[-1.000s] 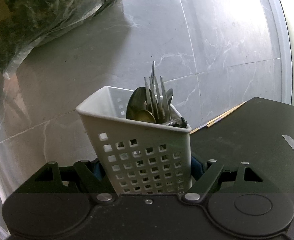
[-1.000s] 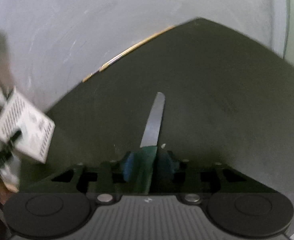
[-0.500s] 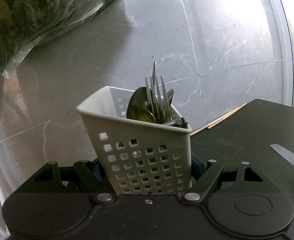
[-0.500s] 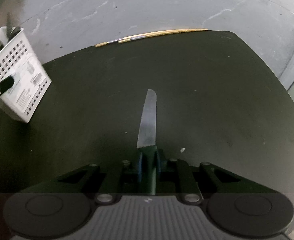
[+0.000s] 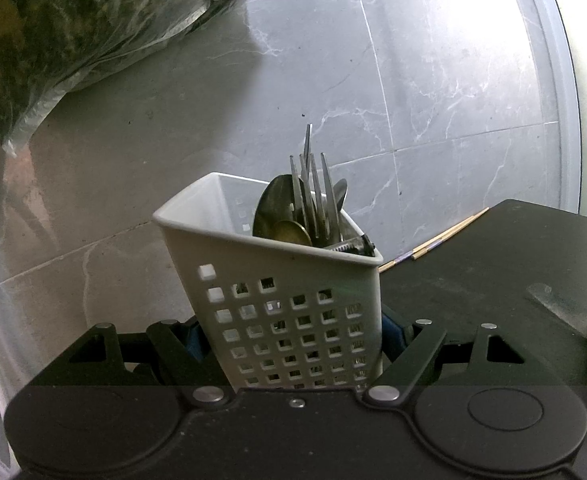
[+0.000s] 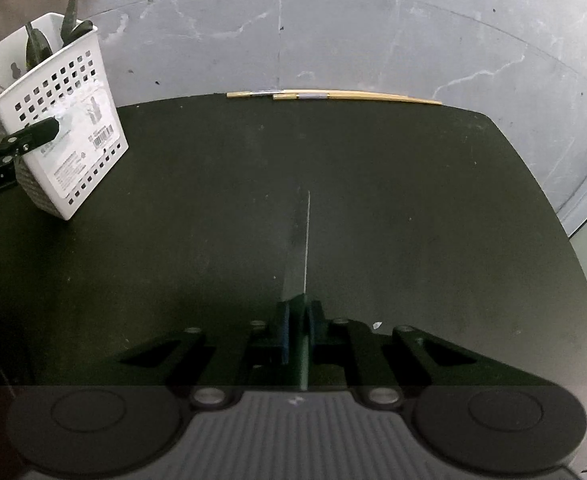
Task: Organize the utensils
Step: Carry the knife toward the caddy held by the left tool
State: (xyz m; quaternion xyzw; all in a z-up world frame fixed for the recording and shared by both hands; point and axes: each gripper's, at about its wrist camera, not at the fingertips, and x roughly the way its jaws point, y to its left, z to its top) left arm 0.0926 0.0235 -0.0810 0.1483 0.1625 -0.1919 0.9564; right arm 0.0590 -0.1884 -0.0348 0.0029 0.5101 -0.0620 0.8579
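While my left gripper [image 5: 289, 344] clamps the white perforated plastic utensil caddy [image 5: 289, 300] at frame centre, my right gripper [image 6: 299, 328] has its fingers pinched on the steel-bladed knife [image 6: 299, 248], lower centre above the black surface [image 6: 413, 200].

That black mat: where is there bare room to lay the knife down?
Most of the black mat is bare: the wide stretch between the white caddy at its left edge and its right edge, below the chopsticks at the far edge. It is crowded only around the caddy, held by the left gripper.
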